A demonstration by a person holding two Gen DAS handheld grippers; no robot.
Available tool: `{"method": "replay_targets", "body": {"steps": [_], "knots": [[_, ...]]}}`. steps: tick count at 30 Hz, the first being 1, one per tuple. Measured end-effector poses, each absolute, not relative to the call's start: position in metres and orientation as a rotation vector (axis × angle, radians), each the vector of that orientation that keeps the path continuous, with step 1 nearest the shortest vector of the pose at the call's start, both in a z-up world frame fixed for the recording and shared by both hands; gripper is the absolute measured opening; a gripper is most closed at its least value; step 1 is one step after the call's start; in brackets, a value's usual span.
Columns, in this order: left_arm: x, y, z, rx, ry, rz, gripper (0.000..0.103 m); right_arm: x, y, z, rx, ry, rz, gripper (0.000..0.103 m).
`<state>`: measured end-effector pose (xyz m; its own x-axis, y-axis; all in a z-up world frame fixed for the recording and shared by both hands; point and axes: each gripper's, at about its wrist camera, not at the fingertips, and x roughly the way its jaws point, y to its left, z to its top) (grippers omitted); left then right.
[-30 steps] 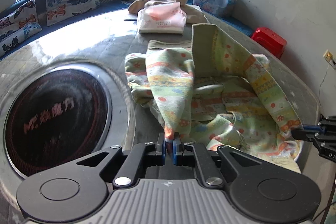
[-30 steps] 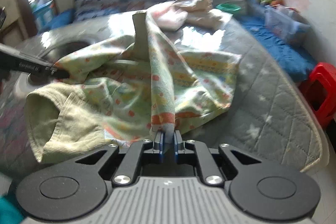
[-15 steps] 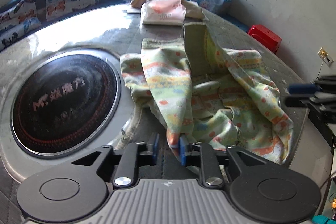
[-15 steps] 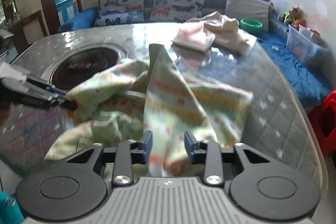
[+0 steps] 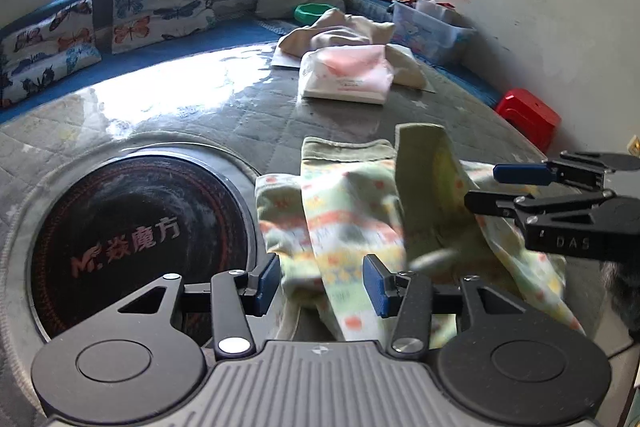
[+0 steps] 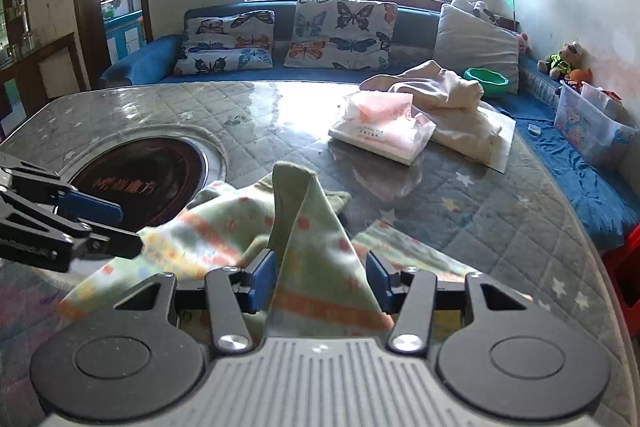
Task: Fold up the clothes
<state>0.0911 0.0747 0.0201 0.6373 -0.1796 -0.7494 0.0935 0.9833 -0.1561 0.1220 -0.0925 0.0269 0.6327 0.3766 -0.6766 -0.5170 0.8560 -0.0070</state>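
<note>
A pale green child's garment (image 5: 344,219) with orange and yellow patterned stripes lies crumpled on the quilted grey table (image 5: 240,107). One flap of it stands up in a peak (image 6: 292,195). My left gripper (image 5: 320,285) hangs over its near edge with jaws opening; cloth sits between the blue pads (image 5: 268,281) but they do not press it. My right gripper (image 6: 320,281) is the same: jaws opening, the striped cloth loose between them. Each gripper shows in the other's view, the right gripper (image 5: 482,187) at the right and the left gripper (image 6: 130,229) at the left.
A round black hotplate (image 5: 140,227) is set into the table left of the garment. Behind it lie a pink-and-white tissue pack (image 5: 346,77) and a beige clothes heap (image 5: 348,29). A red stool (image 5: 528,117) stands off the table's right edge; a blue sofa (image 6: 160,59) runs behind.
Both grippers were shut on the garment's striped hem and have spread their jaws off it. Both have drawn back, and the cloth has slumped toward the table.
</note>
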Motion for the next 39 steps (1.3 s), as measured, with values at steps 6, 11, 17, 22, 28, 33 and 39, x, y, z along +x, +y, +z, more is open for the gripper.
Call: {"method": "replay_targets", "body": {"steps": [6,11,17,22,28,33,39], "knots": [[0.121,0.069,0.005,-0.119,0.891,-0.127,0.058,0.144,-0.086,0.011,-0.194,0.753,0.500,0.047],[0.135,0.064,-0.006,-0.132,0.898,-0.128,0.056,0.151,-0.092,0.003,-0.181,0.766,0.480,0.021],[0.139,0.064,-0.015,-0.208,0.905,-0.178,0.012,0.141,-0.105,0.007,-0.208,0.727,0.449,0.007],[0.129,0.065,-0.008,-0.207,0.869,-0.177,0.005,0.128,-0.125,0.018,-0.221,0.678,0.398,0.005],[0.115,0.071,0.009,-0.197,0.811,-0.150,0.004,0.110,-0.166,0.030,-0.185,0.648,0.304,0.005],[0.093,0.082,0.025,-0.179,0.758,-0.121,0.004,0.091,-0.210,0.035,-0.149,0.662,0.203,0.005],[0.060,0.103,0.038,-0.164,0.725,-0.049,0.004,0.068,-0.251,0.031,-0.094,0.684,0.097,0.005]]}}
